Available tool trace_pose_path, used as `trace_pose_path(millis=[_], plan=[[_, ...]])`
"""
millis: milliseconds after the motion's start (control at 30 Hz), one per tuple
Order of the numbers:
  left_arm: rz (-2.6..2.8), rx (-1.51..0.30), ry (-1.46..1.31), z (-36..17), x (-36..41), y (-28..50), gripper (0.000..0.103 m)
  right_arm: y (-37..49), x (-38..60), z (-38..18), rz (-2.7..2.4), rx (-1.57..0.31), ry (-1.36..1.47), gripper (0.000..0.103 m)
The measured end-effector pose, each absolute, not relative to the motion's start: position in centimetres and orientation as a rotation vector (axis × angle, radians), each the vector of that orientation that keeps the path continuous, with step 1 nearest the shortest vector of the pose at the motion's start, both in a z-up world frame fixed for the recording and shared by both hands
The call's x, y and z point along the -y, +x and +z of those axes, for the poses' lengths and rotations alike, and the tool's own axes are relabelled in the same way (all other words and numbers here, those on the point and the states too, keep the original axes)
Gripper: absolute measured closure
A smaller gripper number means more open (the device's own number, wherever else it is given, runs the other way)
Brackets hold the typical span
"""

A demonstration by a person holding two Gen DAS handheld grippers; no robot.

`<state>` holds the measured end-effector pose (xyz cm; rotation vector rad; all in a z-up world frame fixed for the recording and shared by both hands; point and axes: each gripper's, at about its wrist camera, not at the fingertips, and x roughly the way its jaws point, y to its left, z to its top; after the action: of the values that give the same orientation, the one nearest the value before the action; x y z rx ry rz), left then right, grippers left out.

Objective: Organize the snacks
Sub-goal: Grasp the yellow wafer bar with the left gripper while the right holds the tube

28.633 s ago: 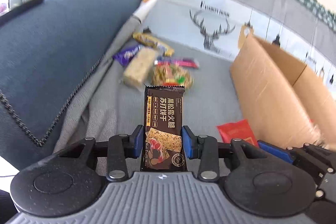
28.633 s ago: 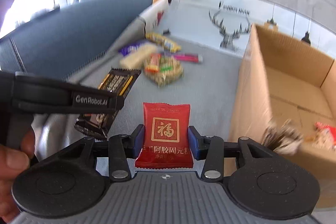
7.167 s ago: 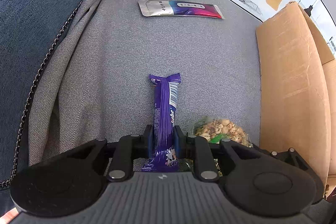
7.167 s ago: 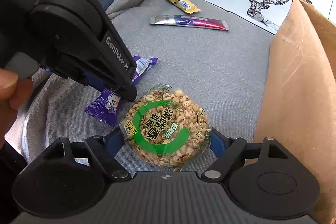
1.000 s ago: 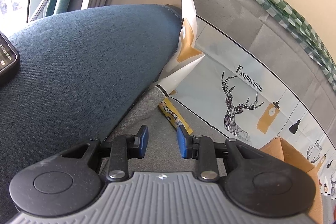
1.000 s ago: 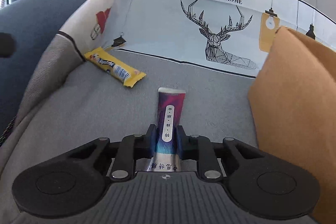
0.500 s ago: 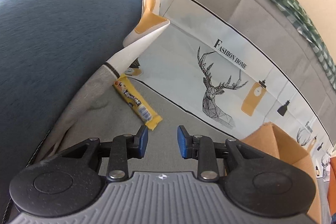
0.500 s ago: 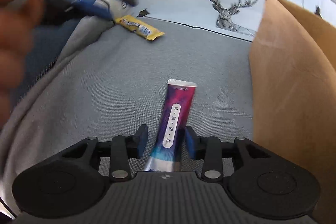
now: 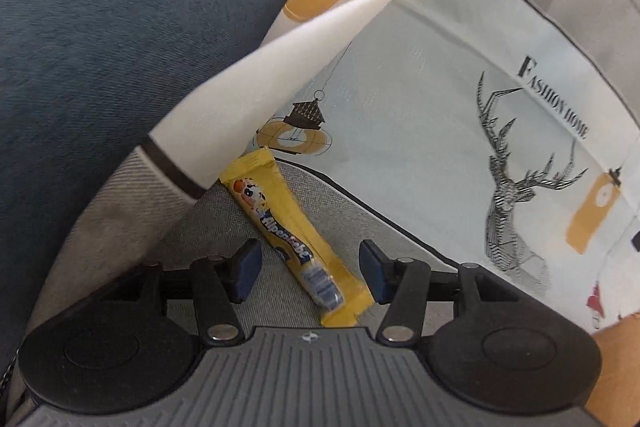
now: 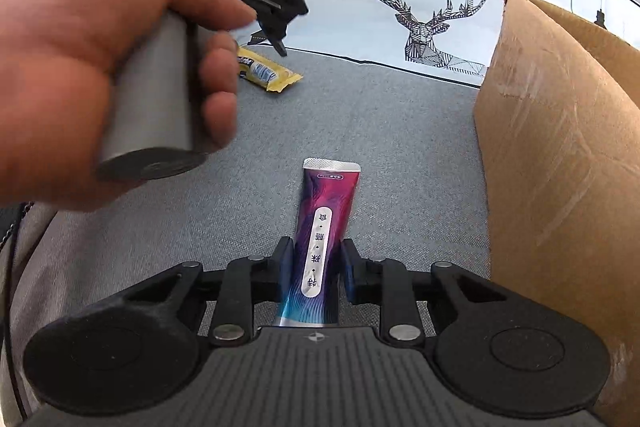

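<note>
Left wrist view
Left claw: the left gripper stands spread wide, and its jaws have just been opening; neither pad touches anything.
Yellow bar: the yellow bar lies on the grey seat, its near end between the jaws, its far end tucked just under the folded corner of the printed cloth.
Long axis: it runs aslant, from upper left down to lower right, so it crosses the jaw gap at an angle and sits closer to the right pad than the left.
Judgement: a squeeze from here would likely catch it skewed; a small turn of the wrist would line the pads with its narrow sides.

Right wrist view
Right claw: the right gripper is pinching the purple sachet, its jaws having just been closing on it.
Sachet axis: it points straight ahead along the fingers, the silver end farthest out over the seat.
Box: the box stands just to the right, its wall near the sachet.
Other hand: a hand holds the left tool above the yellow bar at upper left; that hand is plainly the nearer one to it.
Judgement: the sachet needs carrying right and over the wall; the interior is not visible here.
</note>
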<state>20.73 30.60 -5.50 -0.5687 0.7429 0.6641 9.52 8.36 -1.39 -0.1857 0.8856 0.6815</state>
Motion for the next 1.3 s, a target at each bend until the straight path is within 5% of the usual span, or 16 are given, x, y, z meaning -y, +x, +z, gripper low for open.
trace_pose_path(millis=[67, 300, 833, 1300], plan=[[0.68, -0.768, -0.543, -5.9, -30.8, 21.2, 0.048, 9.8, -8.3, -1.3, 0.679, -0.891, -0.176, 0.076], [0.645, -0.783, -0.448, -5.4, -29.9, 21.0, 0.087, 10.1, -8.0, -1.2, 0.668, -0.898, -0.153, 0.078], [0.452, -0.844, -0.385, -0.4, -23.0, 7.1, 0.087, 8.1, -5.9, 0.4, 0.723, -0.86, -0.153, 0.08], [0.375, -1.033, -0.486, -4.4, -18.2, -2.5, 0.086, 2.6, -1.8, 1.5, 0.82, -1.008, -0.168, 0.079]])
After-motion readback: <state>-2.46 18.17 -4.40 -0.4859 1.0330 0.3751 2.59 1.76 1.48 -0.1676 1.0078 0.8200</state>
